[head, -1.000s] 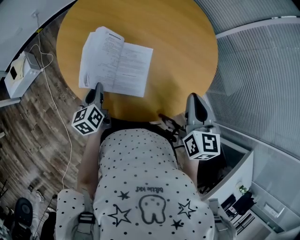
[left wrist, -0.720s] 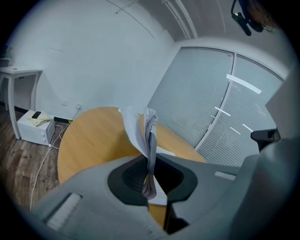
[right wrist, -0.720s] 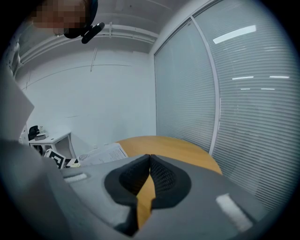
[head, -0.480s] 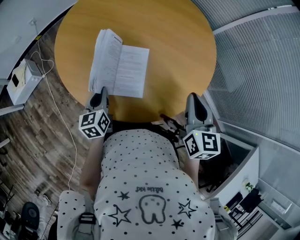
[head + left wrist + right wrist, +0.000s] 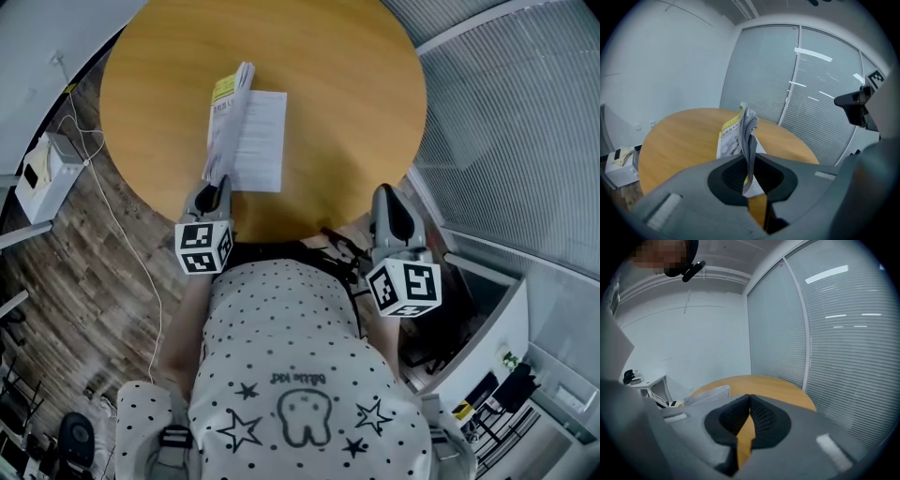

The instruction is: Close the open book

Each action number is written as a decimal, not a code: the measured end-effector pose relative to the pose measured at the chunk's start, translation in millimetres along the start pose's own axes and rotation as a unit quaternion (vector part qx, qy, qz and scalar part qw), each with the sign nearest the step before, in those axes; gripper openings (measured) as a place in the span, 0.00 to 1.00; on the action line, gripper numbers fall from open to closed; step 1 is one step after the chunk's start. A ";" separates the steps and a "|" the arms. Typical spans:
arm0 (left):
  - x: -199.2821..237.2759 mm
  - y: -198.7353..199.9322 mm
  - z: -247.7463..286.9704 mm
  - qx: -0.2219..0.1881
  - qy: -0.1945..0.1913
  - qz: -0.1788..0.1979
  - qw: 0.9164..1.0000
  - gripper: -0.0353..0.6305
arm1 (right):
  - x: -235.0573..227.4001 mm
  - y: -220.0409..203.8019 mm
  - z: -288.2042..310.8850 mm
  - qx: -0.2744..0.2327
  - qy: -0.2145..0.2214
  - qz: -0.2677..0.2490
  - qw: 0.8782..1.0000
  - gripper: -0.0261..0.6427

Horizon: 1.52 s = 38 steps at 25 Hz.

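Left claw [image 5: 749, 174] is clamped narrow on the near edge of the raised left half of the white paperback book with yellow on its cover [image 5: 740, 133]. The sheaf of pages runs up out of the pads and away from them. Likely reason: that half is held on edge so it can be swung over onto the other half, so the close looks about midway, not done.

In the head view the left claw [image 5: 216, 187] sits at the book's [image 5: 246, 141] near left corner. The lifted half stands roughly upright just ahead of the tips. The right half lies flat on the round orange-brown wooden desk [image 5: 347, 103], ahead and to the right of the tips.

Right claw [image 5: 748, 405] has its pads pressed together with nothing between them, and looks idle. It hangs over the near desk edge, with the book well off to its left and ahead.

Grey slatted window blinds [image 5: 825, 93] lie beyond the desk.
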<state>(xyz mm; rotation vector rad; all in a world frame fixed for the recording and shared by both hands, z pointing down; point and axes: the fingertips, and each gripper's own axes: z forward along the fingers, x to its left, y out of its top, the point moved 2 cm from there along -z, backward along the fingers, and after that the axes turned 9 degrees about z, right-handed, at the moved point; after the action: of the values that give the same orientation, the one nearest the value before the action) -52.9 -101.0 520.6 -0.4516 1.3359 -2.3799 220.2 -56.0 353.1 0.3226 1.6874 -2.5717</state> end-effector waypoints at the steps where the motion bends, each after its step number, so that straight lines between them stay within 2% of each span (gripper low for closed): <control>1: -2.4 -0.3 1.4 0.004 -0.003 0.009 1.000 0.11 | -1.3 0.0 -1.7 0.000 -0.002 0.001 1.000 0.05; 15: -33.2 -15.5 27.1 0.053 -0.048 0.101 0.992 0.11 | -25.3 -11.5 -24.2 0.005 -0.033 0.019 0.999 0.05; 27: -50.1 -32.7 51.7 0.100 -0.091 0.157 0.978 0.13 | -29.3 -17.2 -34.2 0.007 -0.049 0.026 0.998 0.05; 38: -59.9 -52.7 66.8 0.145 -0.127 0.176 0.965 0.18 | -27.0 -17.7 -34.1 0.008 -0.049 0.024 0.998 0.04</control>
<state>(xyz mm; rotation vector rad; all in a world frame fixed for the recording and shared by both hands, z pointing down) 21.1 -97.3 593.7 -0.3809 0.8542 -2.0917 248.9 -19.8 361.4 0.2292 1.6082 -2.5231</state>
